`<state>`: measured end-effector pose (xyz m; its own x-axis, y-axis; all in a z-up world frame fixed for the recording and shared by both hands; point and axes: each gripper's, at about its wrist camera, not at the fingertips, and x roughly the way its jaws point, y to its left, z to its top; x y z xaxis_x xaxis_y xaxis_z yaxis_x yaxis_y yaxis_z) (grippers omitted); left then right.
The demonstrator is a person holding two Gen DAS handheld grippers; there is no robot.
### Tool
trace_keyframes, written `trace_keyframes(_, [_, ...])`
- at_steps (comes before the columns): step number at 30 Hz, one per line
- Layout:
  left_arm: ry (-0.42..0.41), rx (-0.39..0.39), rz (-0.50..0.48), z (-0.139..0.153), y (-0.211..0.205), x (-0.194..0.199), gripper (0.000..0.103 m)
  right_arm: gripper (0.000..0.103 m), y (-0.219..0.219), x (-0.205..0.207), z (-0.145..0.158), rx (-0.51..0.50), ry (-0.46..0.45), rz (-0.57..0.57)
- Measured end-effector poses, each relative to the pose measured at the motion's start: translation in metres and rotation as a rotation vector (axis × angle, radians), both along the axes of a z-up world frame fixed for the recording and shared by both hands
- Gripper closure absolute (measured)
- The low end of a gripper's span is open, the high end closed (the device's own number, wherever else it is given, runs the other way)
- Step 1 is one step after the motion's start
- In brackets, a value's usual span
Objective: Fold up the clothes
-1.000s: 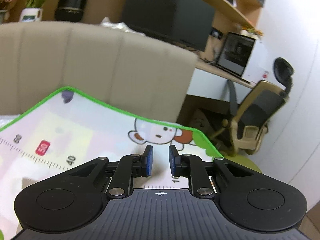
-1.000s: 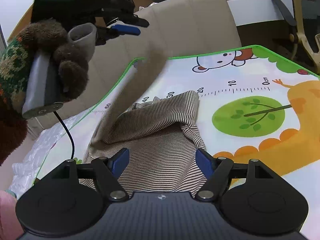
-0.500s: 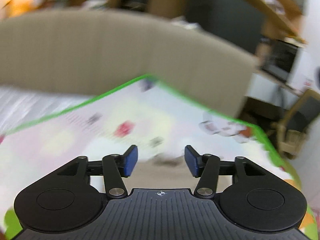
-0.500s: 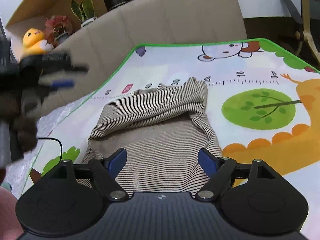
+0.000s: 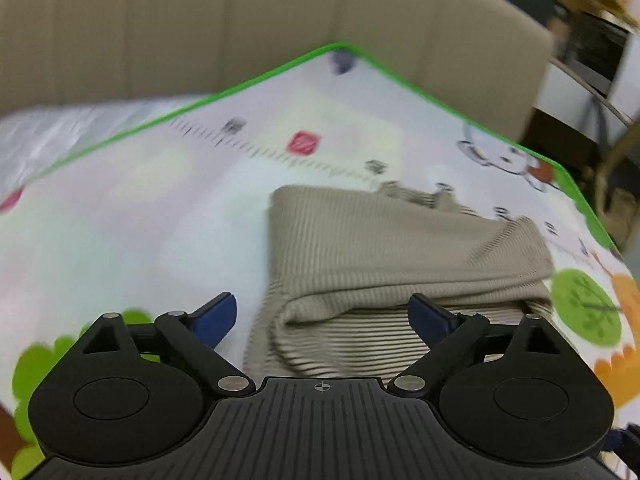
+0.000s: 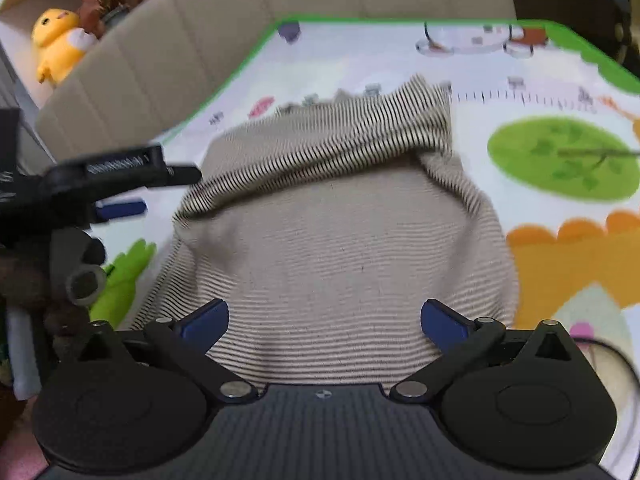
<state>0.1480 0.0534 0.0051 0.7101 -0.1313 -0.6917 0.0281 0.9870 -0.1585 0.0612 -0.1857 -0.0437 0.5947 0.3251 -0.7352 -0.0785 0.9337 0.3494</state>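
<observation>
Left gripper (image 5: 322, 316): jaws opening, nothing pinched; pads spread over near-left edge of shirt (image 5: 400, 256), not pressing. From this view shirt lies ahead and to right, on mat (image 5: 120, 208).

Shirt: soft ribbed knit, beige with thin dark stripes, partly folded, top layer doubled over, rough rectangle; long axis hard to tell.

Right gripper (image 6: 324, 318): jaws opening, empty; shirt (image 6: 340, 240) directly ahead, centred between pads. Judgement: right hand is nearer to near hem.

Striped garment (image 6: 344, 248) on play mat (image 6: 560, 92)
</observation>
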Motion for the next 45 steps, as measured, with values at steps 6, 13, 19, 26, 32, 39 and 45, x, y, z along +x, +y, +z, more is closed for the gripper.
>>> trace_keyframes(6, [0.036,-0.037,-0.010,-0.009,0.005,0.003,0.006,0.000,-0.001,0.009,-0.017,0.035,0.064,-0.029])
trace_keyframes(13, [0.063,-0.054,0.116,-0.015,0.014,0.036,0.005,0.001,-0.001,0.051,-0.014,0.014,0.309,0.034])
trace_keyframes(19, [-0.022,-0.073,0.078,-0.009,0.015,0.066,0.004,0.033,0.010,0.107,0.070,-0.208,0.215,0.091])
trace_keyframes(26, [0.066,-0.116,0.029,-0.040,0.046,0.080,0.004,0.047,0.017,0.187,0.089,-0.515,0.091,0.098])
trace_keyframes(32, [0.070,-0.108,0.007,-0.044,0.047,0.086,0.004,0.048,-0.003,0.218,0.031,-0.538,0.068,0.008])
trace_keyframes(39, [0.080,-0.099,-0.019,-0.045,0.043,0.086,0.004,0.094,-0.002,0.201,0.030,-0.415,-0.044,0.007])
trace_keyframes(45, [0.092,-0.087,0.007,-0.043,0.041,0.086,0.004,0.096,-0.029,0.188,0.064,-0.252,-0.178,-0.106])
